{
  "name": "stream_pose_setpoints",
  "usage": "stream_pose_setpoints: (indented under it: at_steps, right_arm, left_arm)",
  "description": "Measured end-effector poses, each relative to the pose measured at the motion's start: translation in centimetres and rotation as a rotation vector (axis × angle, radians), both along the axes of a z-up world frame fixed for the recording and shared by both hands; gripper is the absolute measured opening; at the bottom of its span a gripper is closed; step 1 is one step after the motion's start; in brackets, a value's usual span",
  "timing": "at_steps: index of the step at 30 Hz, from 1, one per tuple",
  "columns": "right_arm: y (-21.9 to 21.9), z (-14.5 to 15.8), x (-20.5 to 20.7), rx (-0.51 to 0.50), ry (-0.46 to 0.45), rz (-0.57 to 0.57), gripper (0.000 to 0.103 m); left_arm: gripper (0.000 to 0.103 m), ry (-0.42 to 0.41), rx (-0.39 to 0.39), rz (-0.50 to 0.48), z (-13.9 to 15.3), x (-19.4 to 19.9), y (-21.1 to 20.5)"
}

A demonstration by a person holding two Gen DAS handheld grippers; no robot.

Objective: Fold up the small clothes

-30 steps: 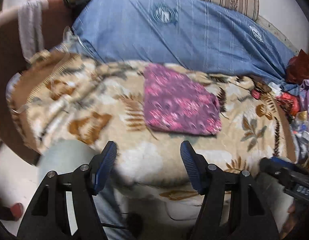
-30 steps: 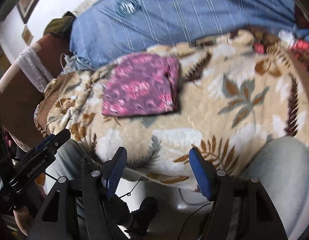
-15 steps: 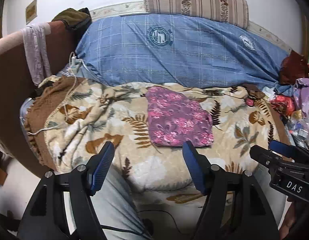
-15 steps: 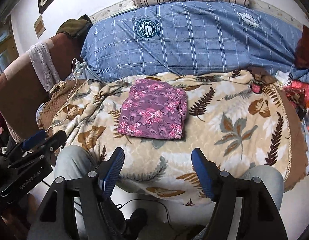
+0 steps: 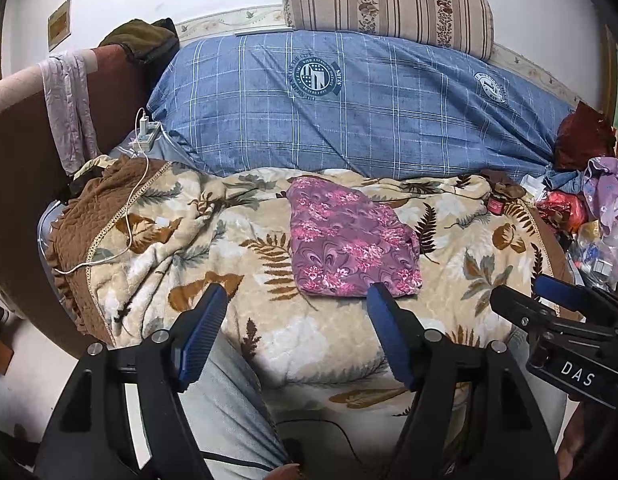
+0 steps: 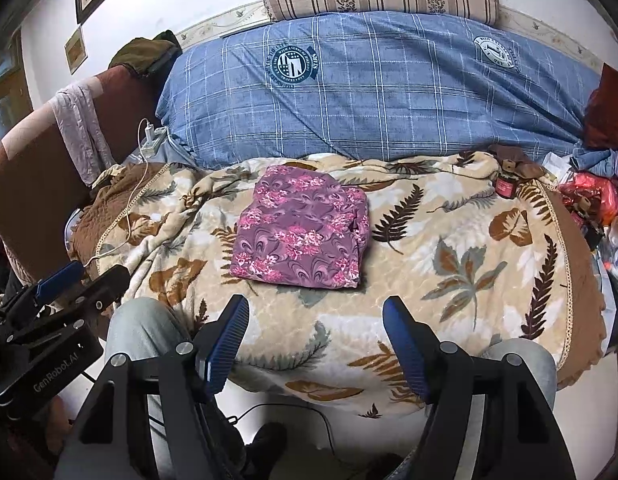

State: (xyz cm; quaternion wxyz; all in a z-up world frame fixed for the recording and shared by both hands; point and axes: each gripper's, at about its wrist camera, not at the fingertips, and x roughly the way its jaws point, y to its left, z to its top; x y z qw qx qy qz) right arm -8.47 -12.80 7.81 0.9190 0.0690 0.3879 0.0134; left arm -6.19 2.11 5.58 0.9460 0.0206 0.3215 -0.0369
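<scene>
On blanket (image 6: 449, 240), folded garment (image 6: 301, 232), flat

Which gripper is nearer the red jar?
Right. The right gripper sits left of the red jar; the left gripper, jaws just opening further with nothing between them, is farther left.

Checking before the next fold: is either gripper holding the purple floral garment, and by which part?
Nothing is held. The left gripper and right gripper are open and empty, short of the folded purple floral garment lying free on the leaf-print blanket.
</scene>
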Motion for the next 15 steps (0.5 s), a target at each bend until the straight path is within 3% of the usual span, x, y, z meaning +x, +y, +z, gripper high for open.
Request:
stream_pose_setpoints:
  at_steps: [15]
  right_arm:
    - [-0.37, 0.61, -0.15, -0.003, -0.018, -0.011, 0.072]
  left_arm:
    - [0.073, -0.002, 0.017, 0.009, 0.04, 0.02, -0.24]
